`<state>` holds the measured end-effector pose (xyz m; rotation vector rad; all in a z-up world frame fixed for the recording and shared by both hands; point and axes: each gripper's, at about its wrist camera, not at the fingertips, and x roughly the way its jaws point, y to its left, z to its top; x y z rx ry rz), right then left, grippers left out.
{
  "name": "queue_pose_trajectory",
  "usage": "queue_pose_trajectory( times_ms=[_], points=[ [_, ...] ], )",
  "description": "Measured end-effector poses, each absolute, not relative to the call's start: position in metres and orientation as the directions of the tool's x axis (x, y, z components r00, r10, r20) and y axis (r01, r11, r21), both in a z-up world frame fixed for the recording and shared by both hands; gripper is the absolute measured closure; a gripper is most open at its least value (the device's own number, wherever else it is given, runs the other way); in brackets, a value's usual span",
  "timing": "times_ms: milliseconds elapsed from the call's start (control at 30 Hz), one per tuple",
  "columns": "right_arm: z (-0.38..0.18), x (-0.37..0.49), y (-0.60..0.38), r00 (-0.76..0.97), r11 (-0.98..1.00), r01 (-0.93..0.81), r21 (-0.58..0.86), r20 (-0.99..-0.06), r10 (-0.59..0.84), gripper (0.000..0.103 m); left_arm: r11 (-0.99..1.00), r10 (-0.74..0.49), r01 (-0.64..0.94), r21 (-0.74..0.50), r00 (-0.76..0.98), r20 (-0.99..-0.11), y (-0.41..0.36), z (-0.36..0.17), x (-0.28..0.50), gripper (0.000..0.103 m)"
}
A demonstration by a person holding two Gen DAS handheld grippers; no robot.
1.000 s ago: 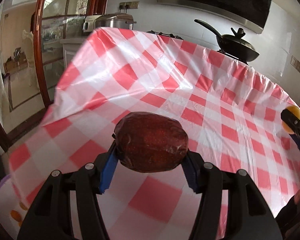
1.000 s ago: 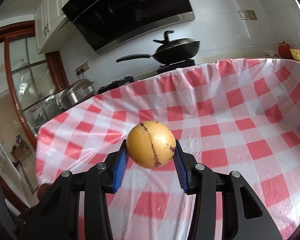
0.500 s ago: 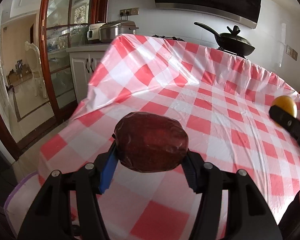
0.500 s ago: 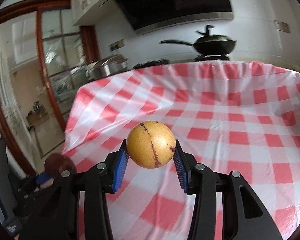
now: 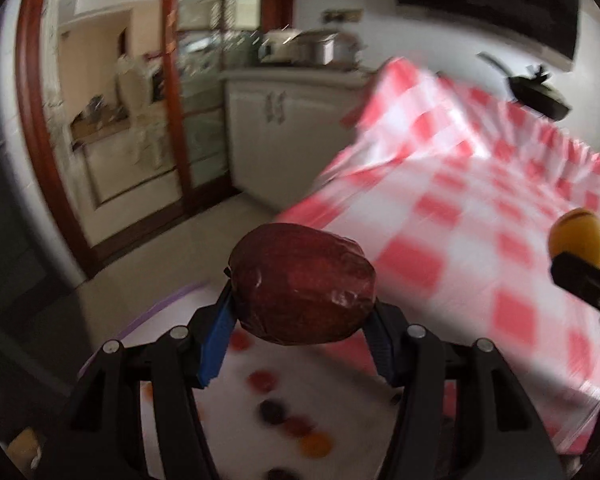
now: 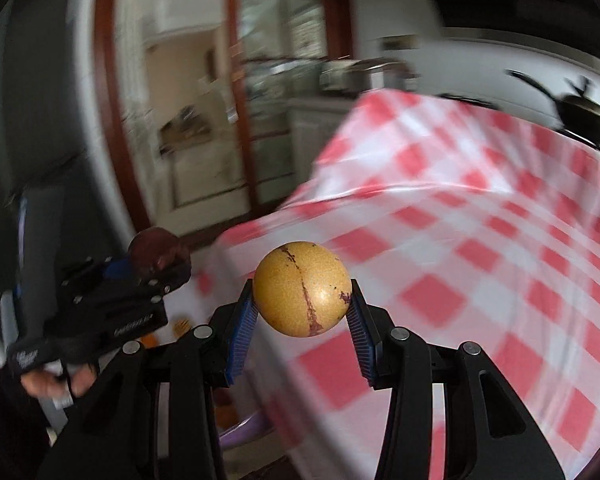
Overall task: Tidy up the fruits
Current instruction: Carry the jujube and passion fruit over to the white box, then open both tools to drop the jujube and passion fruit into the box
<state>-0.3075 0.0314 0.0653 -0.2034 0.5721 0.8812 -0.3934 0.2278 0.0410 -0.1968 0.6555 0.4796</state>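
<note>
My left gripper (image 5: 300,312) is shut on a dark red wrinkled apple (image 5: 302,282), held past the left edge of the checked table, over a white surface with a purple rim (image 5: 236,412) printed with small coloured fruit shapes. My right gripper (image 6: 302,306) is shut on a round yellow fruit (image 6: 302,288) with a dark streak. In the right wrist view the left gripper (image 6: 156,268) with the red apple (image 6: 156,246) is low at the left. In the left wrist view the yellow fruit (image 5: 578,236) shows at the right edge.
A red-and-white checked tablecloth (image 5: 480,220) covers the table on the right. A black wok (image 5: 536,92) sits behind it. White cabinets (image 5: 276,136) and a wood-framed glass door (image 5: 112,120) stand at the left. A person's hand (image 6: 56,380) holds the left gripper.
Both grippers swung left, off the table toward its left edge and the floor side. The white purple-rimmed surface came under the left gripper. Both fruits stay held.
</note>
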Motion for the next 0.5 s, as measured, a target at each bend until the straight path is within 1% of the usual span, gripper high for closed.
queue_pose_trajectory(
  times_ms=[100, 200, 267, 367, 500],
  points=[
    [0.048, -0.327, 0.065, 0.38, 0.521, -0.851, 0.061, -0.613, 0.693, 0.059, 0.844, 0.377, -0.537, -0.013, 0.608, -0.699, 0.256, 0.012, -0.415, 0.044],
    [0.021, -0.343, 0.1, 0.265, 0.424, -0.904, 0.06, -0.7, 0.664, 0.059, 0.822, 0.374, -0.57, 0.02, 0.513, -0.772, 0.278, -0.02, -0.429, 0.044],
    [-0.007, -0.349, 0.127, 0.175, 0.373, -0.924, 0.084, -0.774, 0.608, 0.059, 0.811, 0.362, -0.584, 0.046, 0.439, -0.822, 0.289, -0.043, -0.429, 0.044],
    [-0.049, -0.357, 0.159, 0.087, 0.327, -0.94, 0.096, -0.86, 0.503, 0.059, 0.808, 0.302, -0.587, 0.043, 0.352, -0.886, 0.304, -0.072, -0.424, 0.044],
    [-0.09, -0.368, 0.185, 0.0, 0.276, -0.954, 0.12, -0.917, 0.399, 0.059, 0.813, 0.255, -0.579, 0.06, 0.263, -0.93, 0.314, -0.102, -0.42, 0.044]
  ],
)
